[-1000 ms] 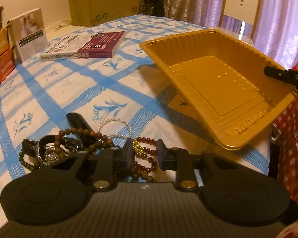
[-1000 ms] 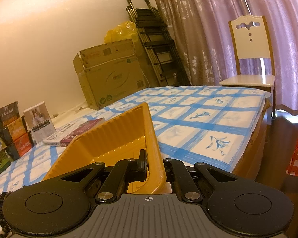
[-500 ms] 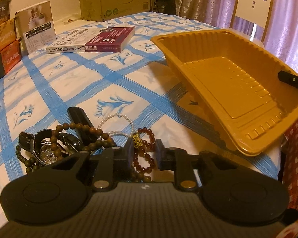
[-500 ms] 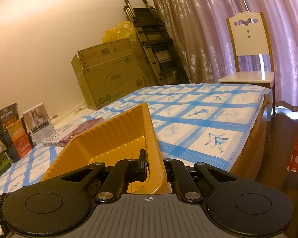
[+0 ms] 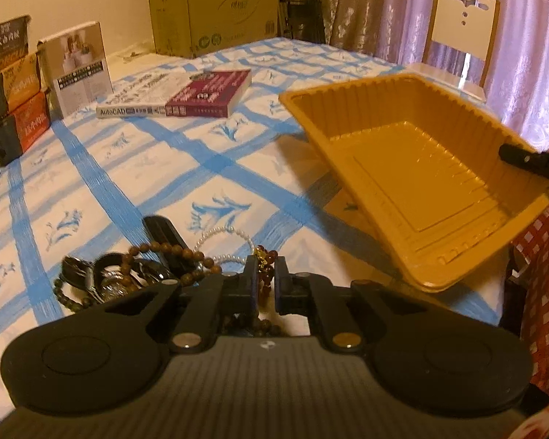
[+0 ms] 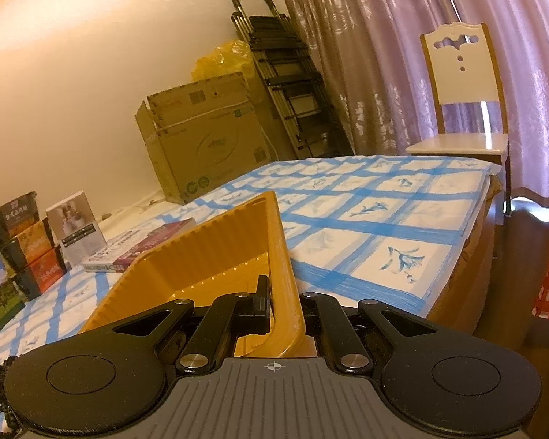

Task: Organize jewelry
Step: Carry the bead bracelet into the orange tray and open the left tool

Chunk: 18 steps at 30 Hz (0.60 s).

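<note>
A heap of jewelry lies on the blue-checked cloth in the left wrist view: a wooden bead string [image 5: 172, 248], a pearl bracelet [image 5: 219, 234], a watch [image 5: 109, 281] and a red bead bracelet [image 5: 271, 254] with a gold charm. My left gripper [image 5: 264, 267] is closing, and its pads pinch the red bracelet. An empty yellow tray [image 5: 413, 168] hangs tilted above the table's right edge. My right gripper [image 6: 285, 292] is shut on the tray's [image 6: 208, 256] near rim, one finger inside the wall and one outside.
A thick book [image 5: 186, 102] lies at mid-table, with stacked boxes [image 5: 14, 91] along the left. A cardboard carton [image 5: 216, 7], a folded ladder [image 6: 285, 84] and a white chair [image 6: 465, 84] stand beyond the table. Red-checked cloth [image 5: 545, 256] hangs at the right.
The left jaws have narrowed from a wide gap to a tight pinch around the red bracelet. The tray and the right gripper have held still.
</note>
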### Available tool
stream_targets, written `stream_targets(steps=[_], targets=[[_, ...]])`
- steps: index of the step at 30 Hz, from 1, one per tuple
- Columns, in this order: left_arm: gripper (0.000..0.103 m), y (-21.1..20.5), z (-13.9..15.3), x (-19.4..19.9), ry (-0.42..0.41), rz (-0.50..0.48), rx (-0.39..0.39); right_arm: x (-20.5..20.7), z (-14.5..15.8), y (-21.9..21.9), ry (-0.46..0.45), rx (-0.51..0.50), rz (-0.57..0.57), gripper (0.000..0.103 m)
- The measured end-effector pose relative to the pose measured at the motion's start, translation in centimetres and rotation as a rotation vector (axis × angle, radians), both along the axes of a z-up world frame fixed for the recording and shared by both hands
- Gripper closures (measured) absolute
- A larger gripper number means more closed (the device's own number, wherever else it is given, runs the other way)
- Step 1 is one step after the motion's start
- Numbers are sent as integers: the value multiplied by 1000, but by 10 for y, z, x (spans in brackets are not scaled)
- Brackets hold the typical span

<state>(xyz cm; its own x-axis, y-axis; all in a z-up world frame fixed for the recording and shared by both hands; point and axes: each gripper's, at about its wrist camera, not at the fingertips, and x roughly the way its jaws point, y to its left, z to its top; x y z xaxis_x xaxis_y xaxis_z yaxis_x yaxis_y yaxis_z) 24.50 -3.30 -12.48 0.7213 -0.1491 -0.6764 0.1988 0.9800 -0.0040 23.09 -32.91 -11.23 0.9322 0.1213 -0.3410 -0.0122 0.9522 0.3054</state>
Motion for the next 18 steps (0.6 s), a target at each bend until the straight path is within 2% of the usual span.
stream_targets(steps=[8,13,18], targets=[[96,-6,41,-11,-87,-25,-36,-1,7,5,-15,-36,22,97],[96,-26,70,-14,-151,-103,-91,-2,9,7,-19,-55,33,97],[96,-52,70,-9,-141,-175,-134,-3,11,10,-21,-73,49,97]])
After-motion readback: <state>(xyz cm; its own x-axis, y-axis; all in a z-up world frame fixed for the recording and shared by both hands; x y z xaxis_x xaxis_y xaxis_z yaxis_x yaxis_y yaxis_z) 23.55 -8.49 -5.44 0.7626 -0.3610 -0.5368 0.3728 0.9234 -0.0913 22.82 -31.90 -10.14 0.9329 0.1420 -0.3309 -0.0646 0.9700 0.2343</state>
